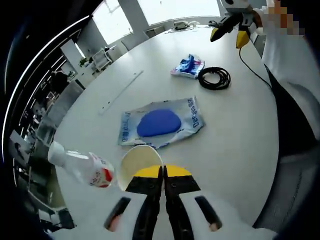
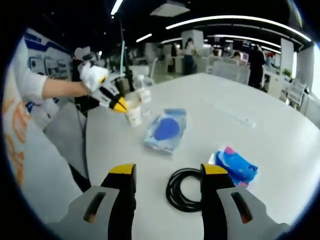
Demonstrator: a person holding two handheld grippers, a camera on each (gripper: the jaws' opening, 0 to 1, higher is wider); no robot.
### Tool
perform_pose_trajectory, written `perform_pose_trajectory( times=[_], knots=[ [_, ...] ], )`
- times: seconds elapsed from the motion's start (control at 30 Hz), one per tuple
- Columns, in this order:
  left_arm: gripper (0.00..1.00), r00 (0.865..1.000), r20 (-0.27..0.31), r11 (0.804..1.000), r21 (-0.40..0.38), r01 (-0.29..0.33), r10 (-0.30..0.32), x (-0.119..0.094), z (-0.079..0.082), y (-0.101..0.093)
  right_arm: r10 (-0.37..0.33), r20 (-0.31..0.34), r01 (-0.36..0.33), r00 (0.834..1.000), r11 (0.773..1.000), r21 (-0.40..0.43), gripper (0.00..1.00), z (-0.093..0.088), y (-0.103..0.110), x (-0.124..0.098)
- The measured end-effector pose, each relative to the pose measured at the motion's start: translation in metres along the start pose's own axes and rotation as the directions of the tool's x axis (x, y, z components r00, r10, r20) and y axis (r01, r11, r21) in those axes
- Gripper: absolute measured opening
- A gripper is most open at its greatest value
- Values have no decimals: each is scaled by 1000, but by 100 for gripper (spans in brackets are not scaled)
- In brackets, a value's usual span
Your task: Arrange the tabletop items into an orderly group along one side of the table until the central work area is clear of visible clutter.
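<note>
In the left gripper view we are pressing the yellow-tipped jaws of the left gripper (image 1: 163, 172) together on the near rim of a cream paper cup (image 1: 139, 162), apparently pinching its wall, though the contact itself is hidden beneath the tips. A clear plastic bottle with a red-and-white label (image 1: 80, 166) is lying on its side just beside the cup, its long axis running away to the view's left. Beyond the cup, a flat transparent packet holding a blue oval pad (image 1: 160, 123) is occupying the middle of the round white table (image 1: 235, 145). In the right gripper view we are holding the right gripper (image 2: 169, 172) with jaws spread wide, hovering above a coiled black cable (image 2: 185, 190), which is lying directly ahead between the tips; a crumpled blue-and-pink wrapper (image 2: 236, 166) is resting just beside the coil. The right gripper is therefore the nearer to cable and wrapper, the left to cup and bottle. The table edge is running close behind both grippers, while bare surface is stretching across the far side, beside a thin clear strip (image 1: 121, 91).
</note>
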State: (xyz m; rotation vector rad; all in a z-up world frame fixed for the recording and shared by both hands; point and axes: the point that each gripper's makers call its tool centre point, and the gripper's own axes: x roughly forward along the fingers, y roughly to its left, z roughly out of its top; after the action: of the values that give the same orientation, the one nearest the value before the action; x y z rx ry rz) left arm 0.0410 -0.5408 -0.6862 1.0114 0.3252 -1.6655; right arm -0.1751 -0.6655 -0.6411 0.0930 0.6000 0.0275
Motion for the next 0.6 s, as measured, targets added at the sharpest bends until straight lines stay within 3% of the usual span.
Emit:
perform_pose_trajectory(
  times=[0.6],
  knots=[
    [0,1000,15,1000,-13,16,-16,5,-6,-8,10,-3,-10,1000,1000,4,49,0,5,1]
  ],
)
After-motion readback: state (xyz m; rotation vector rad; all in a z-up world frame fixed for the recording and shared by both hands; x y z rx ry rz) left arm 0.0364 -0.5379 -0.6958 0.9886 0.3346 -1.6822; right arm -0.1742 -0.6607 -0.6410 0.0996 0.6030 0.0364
